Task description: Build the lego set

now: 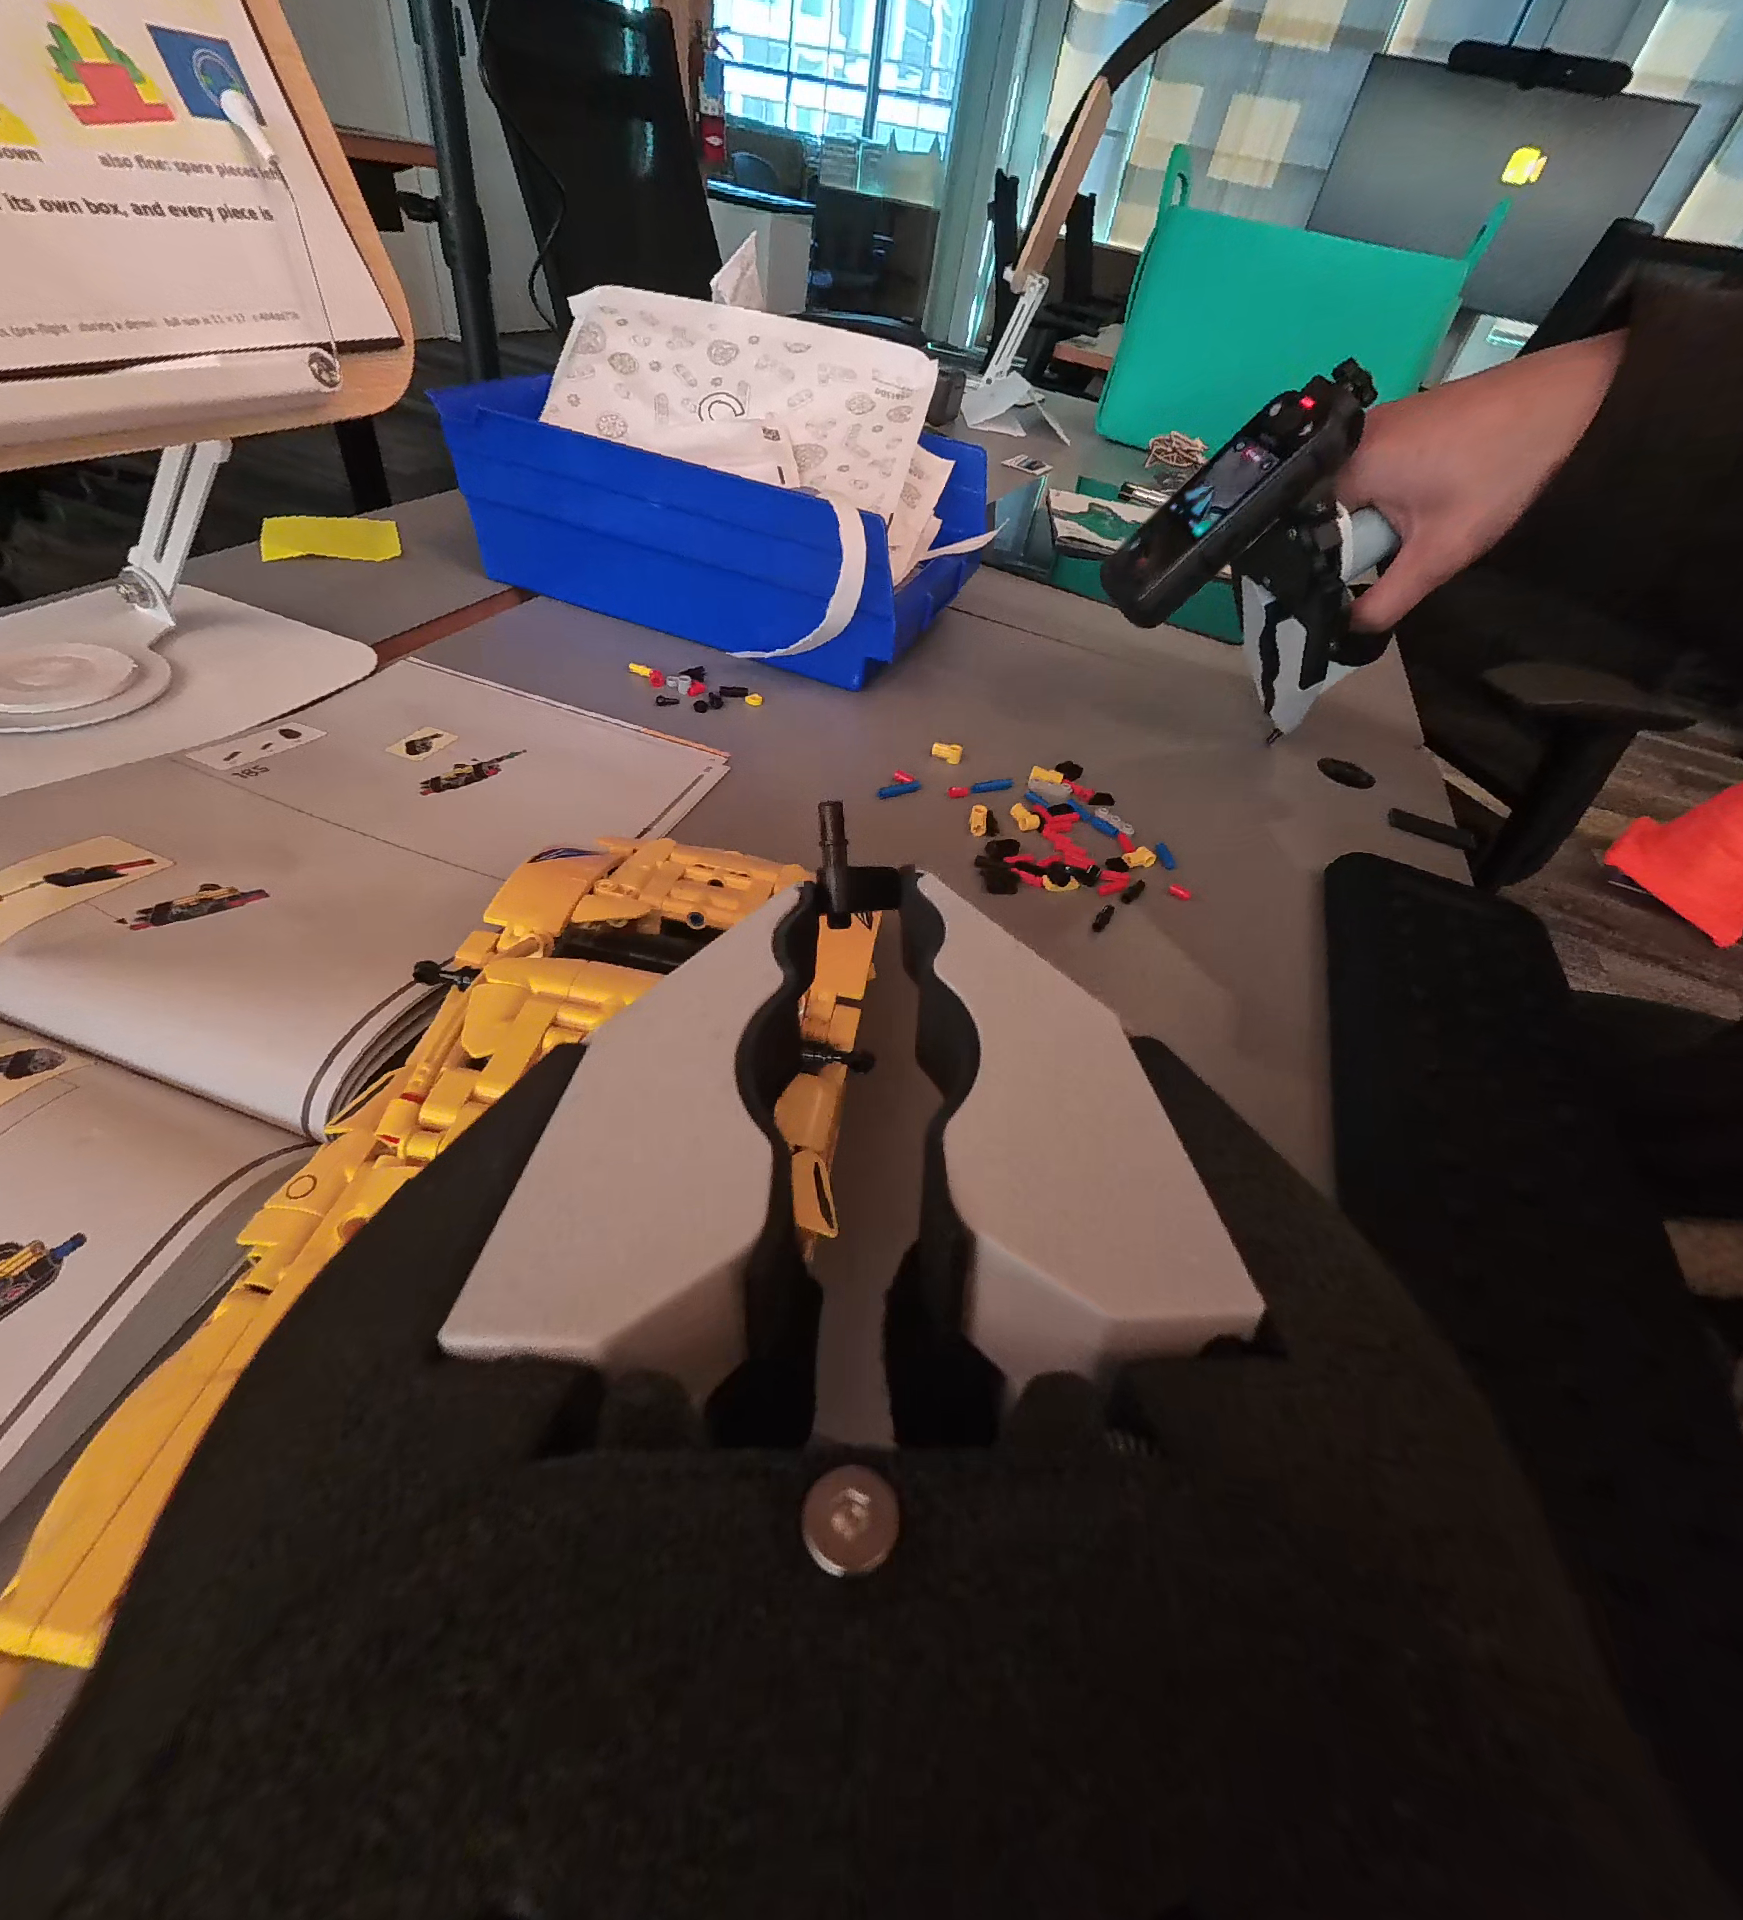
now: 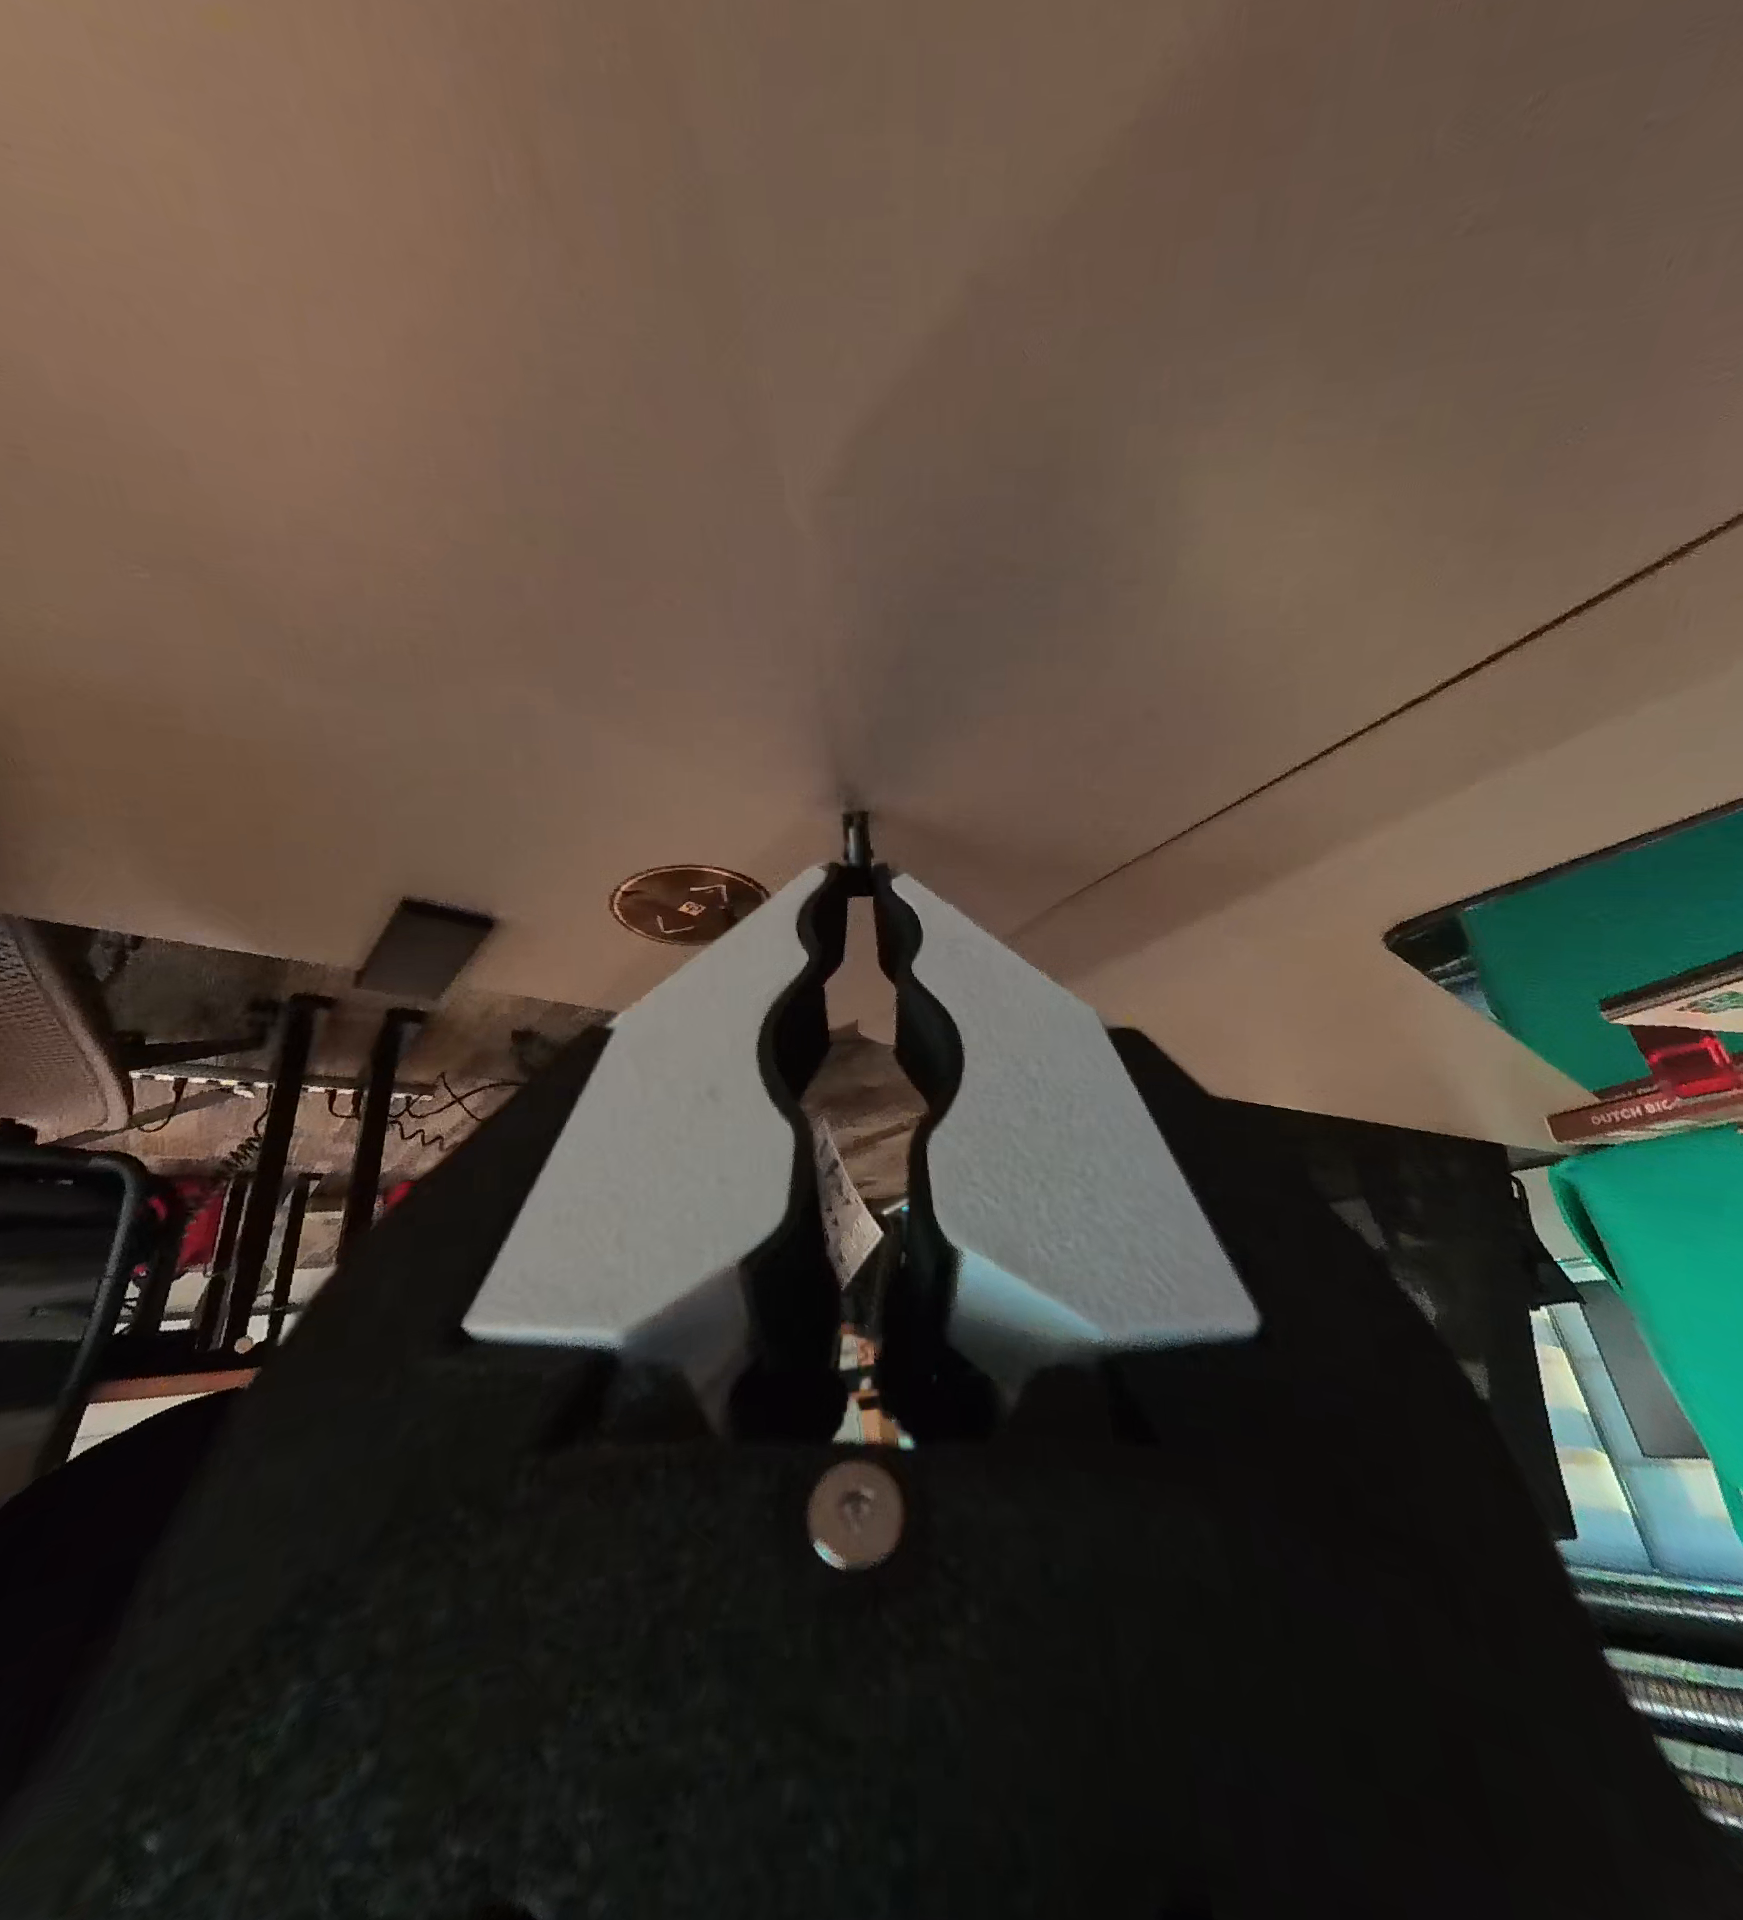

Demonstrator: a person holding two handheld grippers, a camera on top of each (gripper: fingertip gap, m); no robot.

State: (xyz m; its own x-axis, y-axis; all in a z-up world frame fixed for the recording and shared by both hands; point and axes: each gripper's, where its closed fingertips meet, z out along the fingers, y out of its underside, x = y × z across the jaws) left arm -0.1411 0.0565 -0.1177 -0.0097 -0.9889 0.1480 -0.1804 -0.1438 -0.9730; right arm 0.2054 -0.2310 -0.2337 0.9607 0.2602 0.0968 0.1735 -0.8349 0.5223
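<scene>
Left gripper (image 1: 854, 883), smooth grey fingers pinching a black T-shaped connector (image 1: 838, 854) over the glossy yellow car model (image 1: 493, 1049), whose long axis runs near-left to far-right across two open booklets (image 1: 223, 935). Right gripper (image 2: 854, 864), tips clamping one small black pin (image 2: 854, 831) against the matte table (image 2: 846, 416).

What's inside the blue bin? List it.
The blue bin holds white paper bags with grey printed part outlines, sticking up past its rim. Anything beneath them is covered, so I cannot tell.

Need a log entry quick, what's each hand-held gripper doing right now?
Left hand-held gripper: closed on a black connector piece.
Right hand-held gripper: closed on a small black pin.
</scene>
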